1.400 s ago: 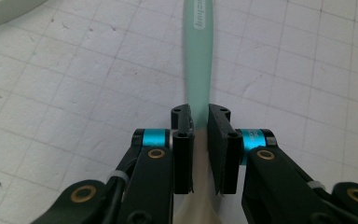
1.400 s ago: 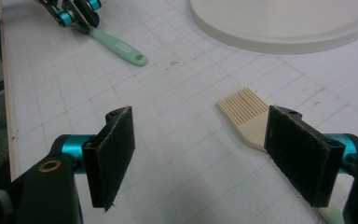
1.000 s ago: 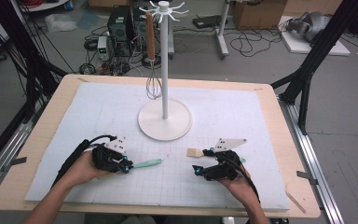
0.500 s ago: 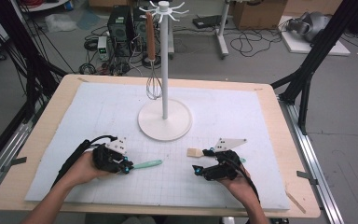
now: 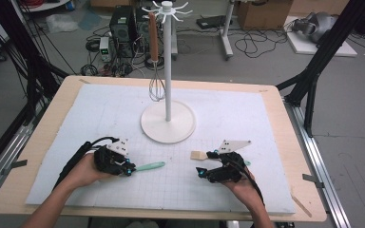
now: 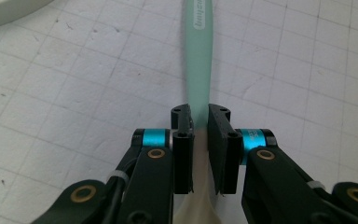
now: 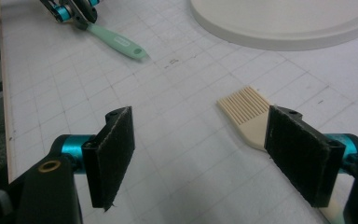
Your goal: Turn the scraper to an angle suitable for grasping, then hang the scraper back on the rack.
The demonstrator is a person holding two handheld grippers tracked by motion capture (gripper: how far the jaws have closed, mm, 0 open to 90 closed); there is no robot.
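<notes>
My left gripper (image 5: 130, 167) (image 6: 199, 116) lies on the white mat at the front left, shut on a utensil with a mint green handle (image 5: 149, 166) (image 6: 199, 56). The handle points right, toward the middle of the mat, and a cream part of the utensil runs back under the jaws. At the front right, my right gripper (image 5: 203, 164) (image 7: 200, 135) rests with its jaws wide apart and nothing pressed between them. A cream brush (image 5: 198, 155) (image 7: 244, 105) lies flat by its far jaw, with the handle hidden behind that jaw. Farther off, the right gripper view shows the left gripper (image 7: 72, 11) with the green utensil (image 7: 119, 43).
A white rack stands on a round base (image 5: 168, 122) (image 7: 284, 23) at mid-table. A whisk (image 5: 156, 88) with a wooden handle hangs from its top hooks. The white gridded mat (image 5: 247, 114) covers the wooden table. Cables and boxes lie on the floor beyond.
</notes>
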